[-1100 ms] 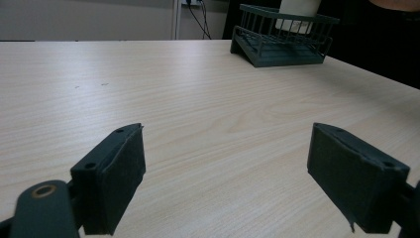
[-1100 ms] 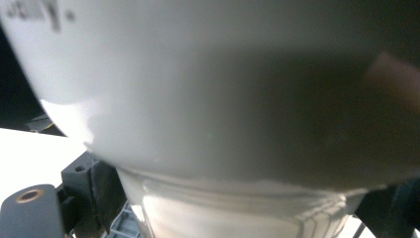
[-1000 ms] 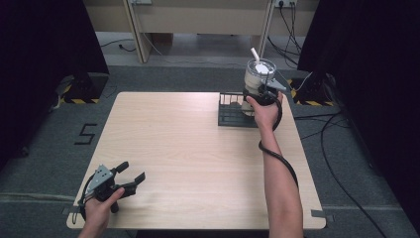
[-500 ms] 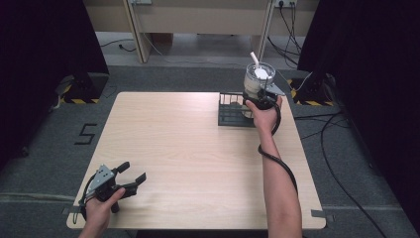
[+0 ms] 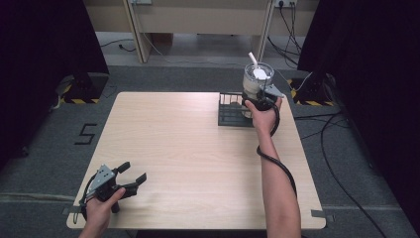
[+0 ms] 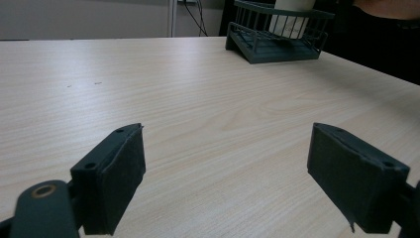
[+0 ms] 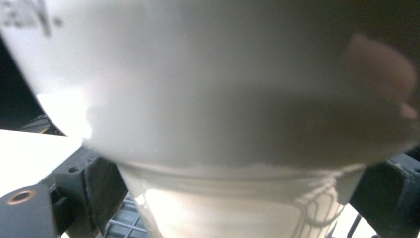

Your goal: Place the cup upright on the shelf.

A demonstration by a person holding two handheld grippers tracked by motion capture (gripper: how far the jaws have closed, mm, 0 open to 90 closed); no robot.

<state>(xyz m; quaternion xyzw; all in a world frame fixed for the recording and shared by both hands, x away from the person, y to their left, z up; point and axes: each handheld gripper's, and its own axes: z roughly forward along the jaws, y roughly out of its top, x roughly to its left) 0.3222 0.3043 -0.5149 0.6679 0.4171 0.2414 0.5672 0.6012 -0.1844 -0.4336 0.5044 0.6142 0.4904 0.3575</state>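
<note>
While my right tongs (image 5: 258, 97) grip the cup (image 5: 257, 79) over the rack (image 5: 231, 116), I judge it mid-carry. Next comes a steady, upright move (spoon inside); left tongs (image 5: 131, 178) idle, spread wide, on the worktop (image 5: 198, 158).

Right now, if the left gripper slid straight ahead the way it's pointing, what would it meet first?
Bare light wooden table, then probably the dark wire basket far ahead; the left gripper points slightly left of it.

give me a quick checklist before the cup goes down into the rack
1. Right gripper clamped on the cup: ok, a jaw on either side in the right gripper view.
2. Cup upright, straw up: ok.
3. Cup over the wire rack: ok, at its right end.
4. Rack slot below free: cannot tell.
5. Left gripper clear of the work: ok, open at the near left corner of the table.
</note>
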